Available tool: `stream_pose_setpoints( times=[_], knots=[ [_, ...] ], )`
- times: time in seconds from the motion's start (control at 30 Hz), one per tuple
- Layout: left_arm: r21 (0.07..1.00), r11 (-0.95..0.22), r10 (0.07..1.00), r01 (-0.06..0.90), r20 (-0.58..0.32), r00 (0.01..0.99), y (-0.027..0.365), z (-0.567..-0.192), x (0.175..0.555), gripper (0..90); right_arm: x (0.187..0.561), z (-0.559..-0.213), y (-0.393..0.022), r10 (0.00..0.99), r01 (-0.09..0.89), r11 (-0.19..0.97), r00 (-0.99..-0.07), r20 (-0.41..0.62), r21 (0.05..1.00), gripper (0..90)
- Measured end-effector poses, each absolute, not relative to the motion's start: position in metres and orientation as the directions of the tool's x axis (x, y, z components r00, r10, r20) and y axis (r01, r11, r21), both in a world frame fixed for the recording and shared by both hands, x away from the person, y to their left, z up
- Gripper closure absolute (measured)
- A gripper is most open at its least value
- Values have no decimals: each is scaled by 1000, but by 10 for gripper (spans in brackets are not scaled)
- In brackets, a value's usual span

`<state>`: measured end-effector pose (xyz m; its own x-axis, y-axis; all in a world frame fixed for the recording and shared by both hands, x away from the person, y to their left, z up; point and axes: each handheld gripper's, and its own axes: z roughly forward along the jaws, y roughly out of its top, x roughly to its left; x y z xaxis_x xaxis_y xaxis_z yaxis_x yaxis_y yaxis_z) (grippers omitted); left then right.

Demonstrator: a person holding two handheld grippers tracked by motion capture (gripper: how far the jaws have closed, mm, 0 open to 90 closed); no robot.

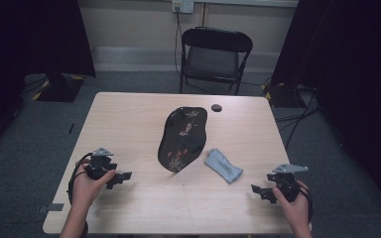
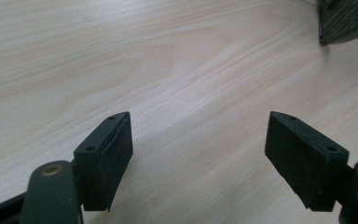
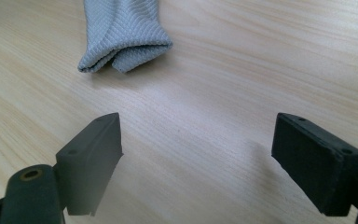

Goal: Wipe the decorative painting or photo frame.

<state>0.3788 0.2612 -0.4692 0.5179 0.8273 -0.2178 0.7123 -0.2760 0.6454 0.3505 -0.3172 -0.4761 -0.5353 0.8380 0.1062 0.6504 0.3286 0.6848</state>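
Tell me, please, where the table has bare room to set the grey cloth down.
Bare wood lies between the left gripper and the black tray, along the near edge between both grippers, and across the far left of the table. It is crowded mid-table, where the cloth lies beside the tray.

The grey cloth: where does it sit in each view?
High view: grey cloth lies right of centre, beside the black tray.
Left gripper view: not in it.
Right gripper view: cloth at top left, beyond the open claw.
Shared landmark: the wooden table.

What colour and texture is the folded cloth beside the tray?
Light grey-blue with a fine ribbed weave; the cloth shows best in the right gripper view.
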Motion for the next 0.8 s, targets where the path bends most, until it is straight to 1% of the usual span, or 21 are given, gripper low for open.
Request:
stream_pose_setpoints(
  times=[0.1,0.47,0.53,0.57,0.8],
  knots=[
    [643,-288,826,710,-208,524,262,-470,379,232,350,-477,-319,837,652,324,-535,113,686,160],
    [637,-275,836,720,-211,506,268,-472,376,235,347,-484,-327,842,667,332,-529,110,667,160],
    [632,-292,830,718,-206,518,270,-472,375,236,347,-485,-328,841,667,337,-531,107,665,160],
    [635,-291,836,715,-194,513,270,-473,375,236,347,-485,-328,840,667,336,-531,109,665,160],
    [633,-297,836,715,-189,516,274,-474,369,237,352,-484,-323,832,654,347,-546,101,672,160]
  ],
)
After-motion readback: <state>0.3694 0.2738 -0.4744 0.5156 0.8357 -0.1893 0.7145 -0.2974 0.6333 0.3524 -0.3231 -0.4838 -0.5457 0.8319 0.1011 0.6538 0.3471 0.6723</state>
